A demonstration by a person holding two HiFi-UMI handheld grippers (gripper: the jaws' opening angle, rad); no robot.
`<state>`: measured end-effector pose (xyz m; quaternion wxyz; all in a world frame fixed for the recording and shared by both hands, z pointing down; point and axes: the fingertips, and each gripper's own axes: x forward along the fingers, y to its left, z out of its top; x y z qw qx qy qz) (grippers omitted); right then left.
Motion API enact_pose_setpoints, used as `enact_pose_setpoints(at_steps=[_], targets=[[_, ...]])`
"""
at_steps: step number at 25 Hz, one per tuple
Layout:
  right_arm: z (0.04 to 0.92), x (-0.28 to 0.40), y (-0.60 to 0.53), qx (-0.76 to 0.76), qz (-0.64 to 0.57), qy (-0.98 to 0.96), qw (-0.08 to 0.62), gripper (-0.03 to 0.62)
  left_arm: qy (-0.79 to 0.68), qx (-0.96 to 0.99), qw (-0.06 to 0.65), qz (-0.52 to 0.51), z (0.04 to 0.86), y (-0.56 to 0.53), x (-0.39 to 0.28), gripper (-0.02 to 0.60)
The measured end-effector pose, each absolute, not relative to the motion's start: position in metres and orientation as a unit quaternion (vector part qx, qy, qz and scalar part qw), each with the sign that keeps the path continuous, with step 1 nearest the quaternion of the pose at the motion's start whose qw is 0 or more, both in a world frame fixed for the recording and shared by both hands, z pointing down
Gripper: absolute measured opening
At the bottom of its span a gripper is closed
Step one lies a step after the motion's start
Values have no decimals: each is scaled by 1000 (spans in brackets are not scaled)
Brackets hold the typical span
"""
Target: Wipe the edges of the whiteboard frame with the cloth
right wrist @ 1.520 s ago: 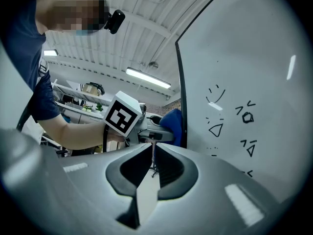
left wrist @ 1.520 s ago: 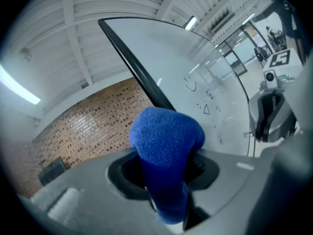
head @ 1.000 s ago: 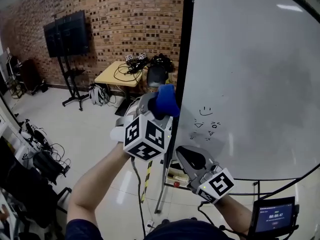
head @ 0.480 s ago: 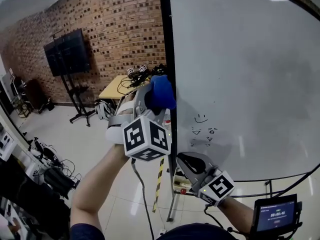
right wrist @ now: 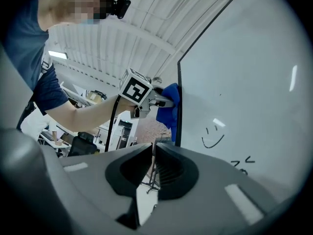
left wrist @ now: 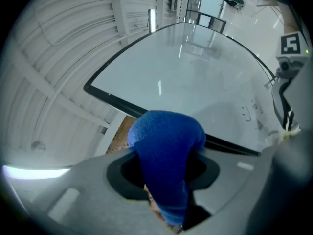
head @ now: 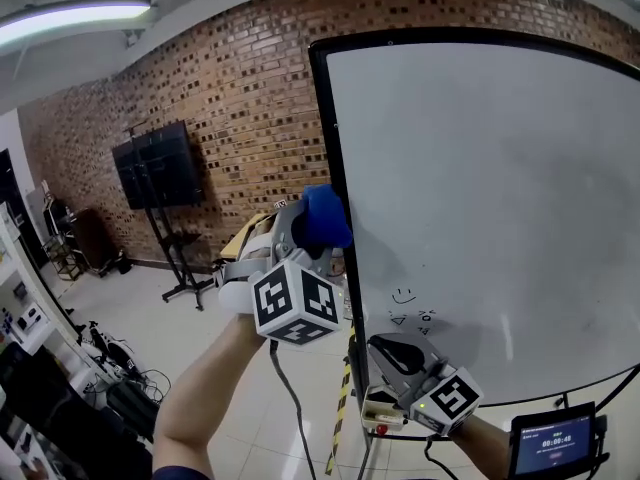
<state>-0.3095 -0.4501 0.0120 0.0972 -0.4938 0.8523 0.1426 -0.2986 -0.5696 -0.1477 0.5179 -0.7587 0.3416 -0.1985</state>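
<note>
A big red brick wall [head: 240,108] fills the back of the room. In front of it stands a large whiteboard [head: 490,198] with a clean, shiny white face. A thin black frame [head: 331,148] runs around the board, and its left side goes straight up and down. To the left, well away from the board, a dark flat screen [head: 158,166] stands on a black stand by the wall. The left gripper [head: 305,230] is held up at the left side of the frame, with its marker cube below it. Its two fingers are shut tight on a blue cloth [left wrist: 168,151]. The cloth is soft and fuzzy, bright blue all over, and bunched into a round lump that sticks out past the fingers. In the head view and the right gripper view the lump sits right against the black left edge of the frame, about halfway up. The right gripper [right wrist: 152,153] is lower down, near the bottom left part of the board. Its fingers are closed together with nothing between them. A little smiley face [head: 403,295] and some tiny scribbles are drawn on the board just above that gripper.
</note>
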Motion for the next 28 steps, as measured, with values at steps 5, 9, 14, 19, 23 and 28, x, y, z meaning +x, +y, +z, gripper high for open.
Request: enact_pose_setpoints(at_steps=[5, 9, 14, 19, 23, 28], targets=[[-10, -306, -450, -497, 159, 846, 110, 26, 349, -747, 534, -190, -179, -569, -304, 164], [-18, -307, -450, -500, 161, 843, 114, 26, 348, -744, 537, -191, -189, -568, -304, 163], [-31, -306, -456, -504, 192, 836, 102, 26, 356, -729, 552, -193, -212, -570, -302, 164], [-48, -306, -458, -498, 200, 838, 103, 26, 366, -719, 557, -196, -250, -572, -303, 164], [-40, -306, -462, -501, 180, 840, 104, 26, 372, -720, 555, -188, -273, -571, -303, 164], [-47, -303, -462, -495, 188, 842, 104, 26, 381, -693, 579, -196, -293, -567, -301, 164]])
